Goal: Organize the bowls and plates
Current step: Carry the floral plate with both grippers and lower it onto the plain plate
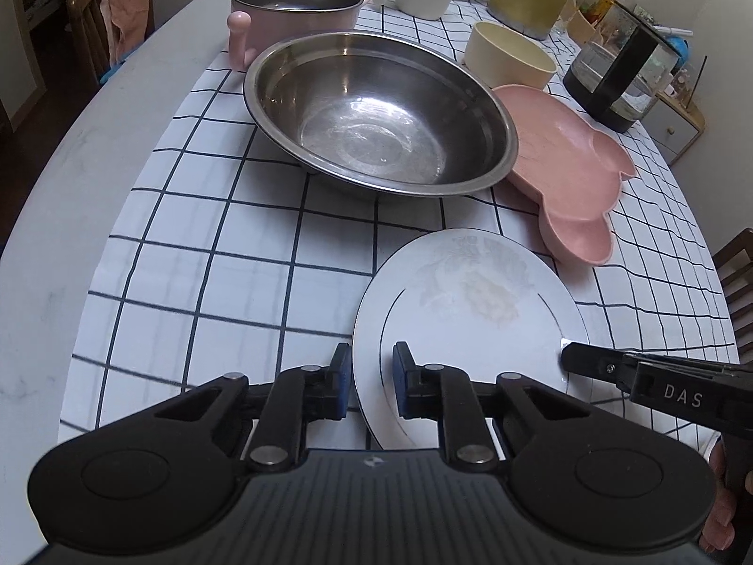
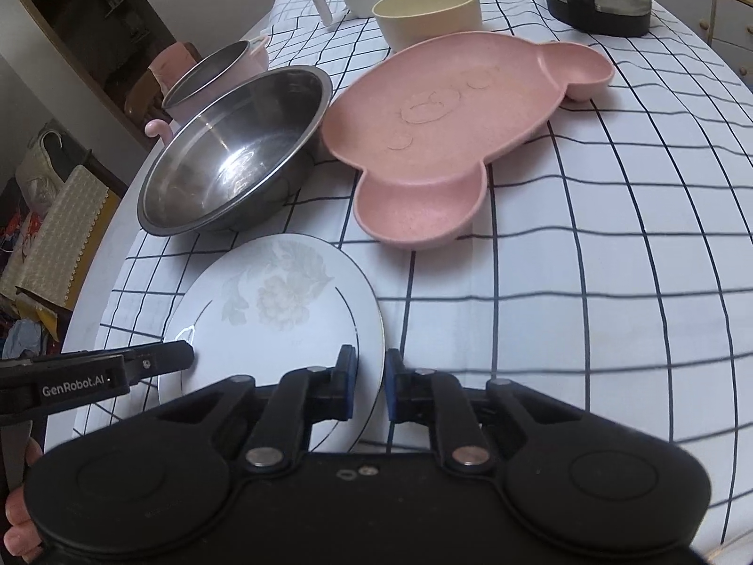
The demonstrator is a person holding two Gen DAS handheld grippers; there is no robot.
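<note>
Both hand-held grippers are clamping the rim of the white floral plate (image 1: 470, 310).

The left hand-held gripper (image 1: 372, 379) is pinching the plate's near left edge and the right hand-held gripper (image 2: 369, 376) its near right edge, while the plate is sitting on the checked surface (image 1: 212, 282), just in front of the steel bowl (image 1: 376, 113) and pink divided plate (image 2: 447, 122). It is looking stiff, glossy, probably ceramic: slippery and breakable, so a level two-sided rim hold seems wise.
</note>
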